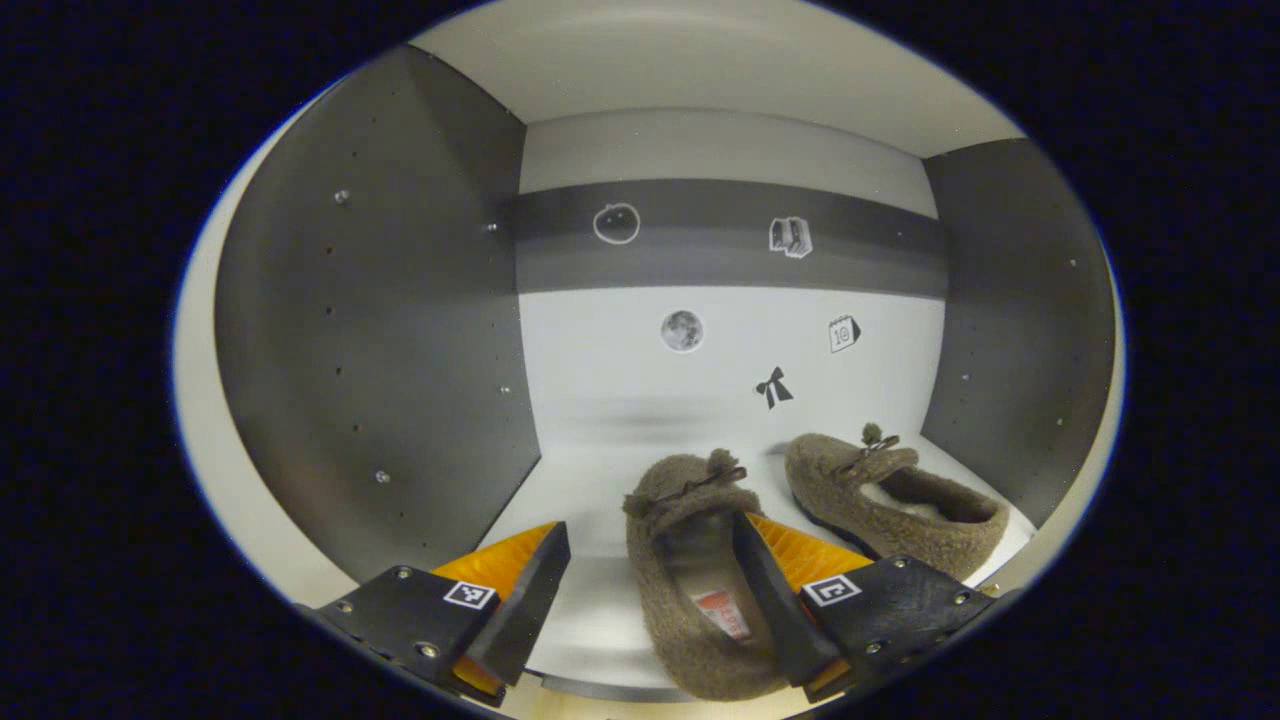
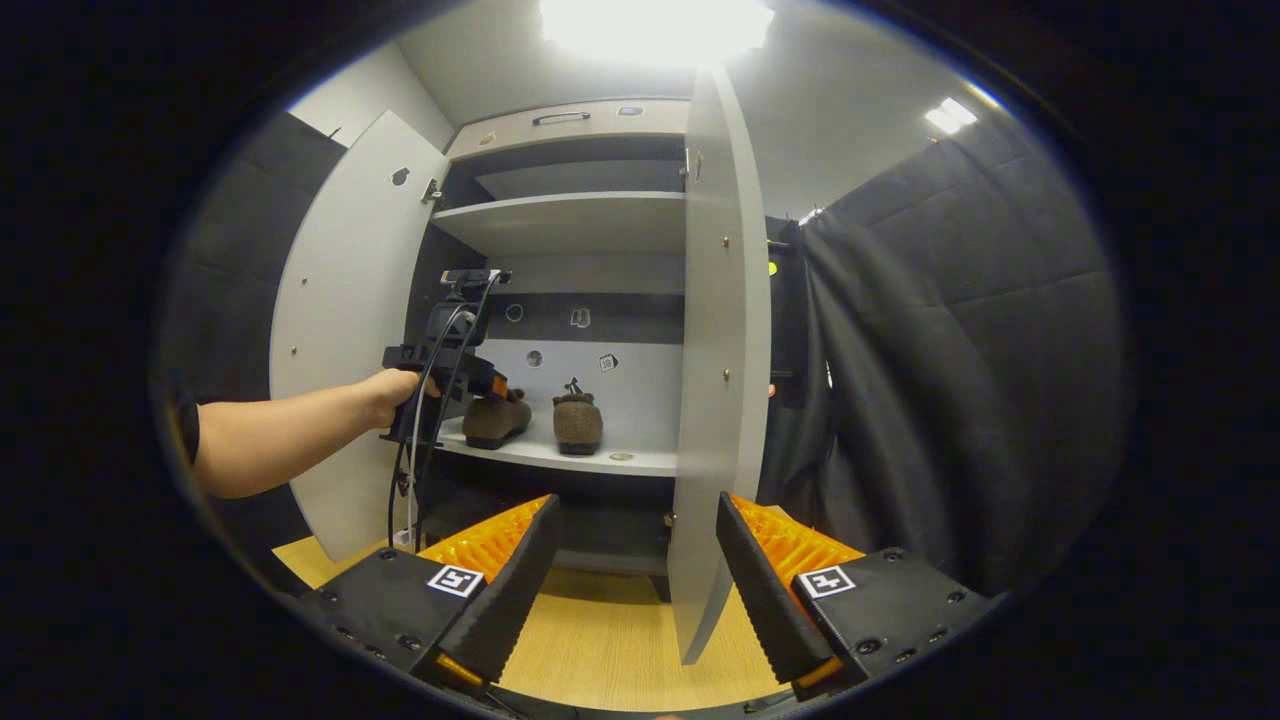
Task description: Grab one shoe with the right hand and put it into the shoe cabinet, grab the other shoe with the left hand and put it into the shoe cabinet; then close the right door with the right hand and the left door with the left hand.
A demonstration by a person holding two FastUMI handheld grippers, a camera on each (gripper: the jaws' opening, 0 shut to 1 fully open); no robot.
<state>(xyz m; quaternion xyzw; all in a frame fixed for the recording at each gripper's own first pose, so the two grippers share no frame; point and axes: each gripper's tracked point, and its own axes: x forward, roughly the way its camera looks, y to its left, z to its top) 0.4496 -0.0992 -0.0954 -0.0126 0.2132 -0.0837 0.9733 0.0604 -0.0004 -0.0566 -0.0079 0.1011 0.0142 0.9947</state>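
Observation:
Two fuzzy brown shoes rest side by side on the white shelf (image 1: 600, 500) inside the cabinet. In the left gripper view the nearer shoe (image 1: 690, 600) lies between my fingers, heel toward me, and the other shoe (image 1: 890, 495) sits to its right. My left gripper (image 1: 650, 530) is open; its right finger overlaps the near shoe's opening, while its left finger stands apart from it. In the right gripper view both shoes (image 2: 495, 418) (image 2: 578, 422) sit on that shelf, with the left gripper (image 2: 495, 388) held by a hand at the left one. My right gripper (image 2: 635, 510) is open and empty, back from the cabinet.
Both cabinet doors stand open: the left door (image 2: 340, 330) swung wide, the right door (image 2: 715, 400) edge-on just ahead of my right gripper's fingers. Dark side walls (image 1: 380, 330) enclose the compartment. An upper shelf (image 2: 570, 215) lies above; wooden floor (image 2: 610, 630) below.

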